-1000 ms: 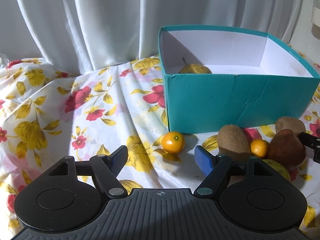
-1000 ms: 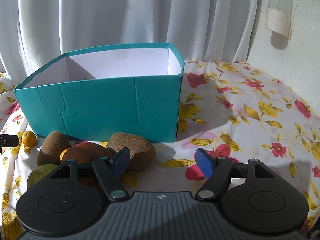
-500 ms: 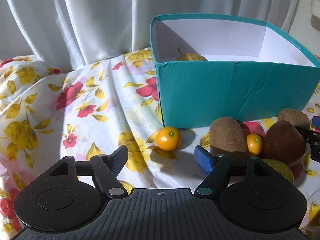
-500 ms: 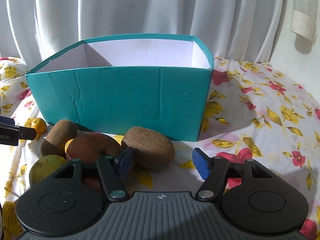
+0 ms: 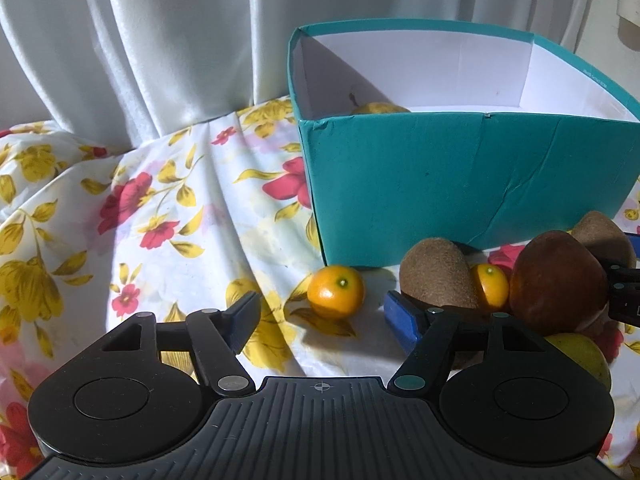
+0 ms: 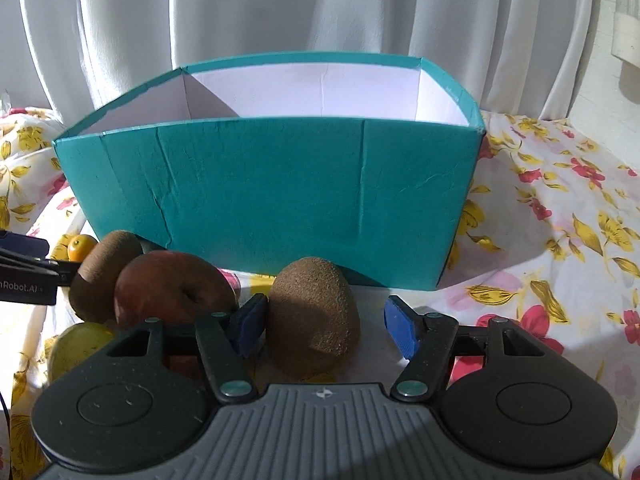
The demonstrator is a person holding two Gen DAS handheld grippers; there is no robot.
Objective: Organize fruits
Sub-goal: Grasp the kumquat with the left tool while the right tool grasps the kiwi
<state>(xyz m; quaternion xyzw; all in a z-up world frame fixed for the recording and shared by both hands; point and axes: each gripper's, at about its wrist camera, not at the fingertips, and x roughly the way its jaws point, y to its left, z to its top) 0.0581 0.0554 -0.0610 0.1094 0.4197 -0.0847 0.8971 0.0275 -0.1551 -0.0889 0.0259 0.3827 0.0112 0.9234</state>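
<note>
Teal box [image 6: 276, 196] stands on the floral cloth [image 5: 160, 216]. Right gripper [image 6: 325, 322]: jaws open around a kiwi [image 6: 314, 316] in front of the box. Left gripper [image 5: 320, 316]: jaws open, just before an orange [image 5: 336, 291].

It looked like a room in a home — a table draped in a white floral cloth [image 5: 160, 216] with red and yellow blooms, rumpled into folds, and pale curtains [image 6: 280, 12] hanging in soft pleats along its far edge. A teal cardboard box [image 6: 272, 196] lined in white stood on the cloth with loose fruit before it — plain household things, lit by sun.
</note>
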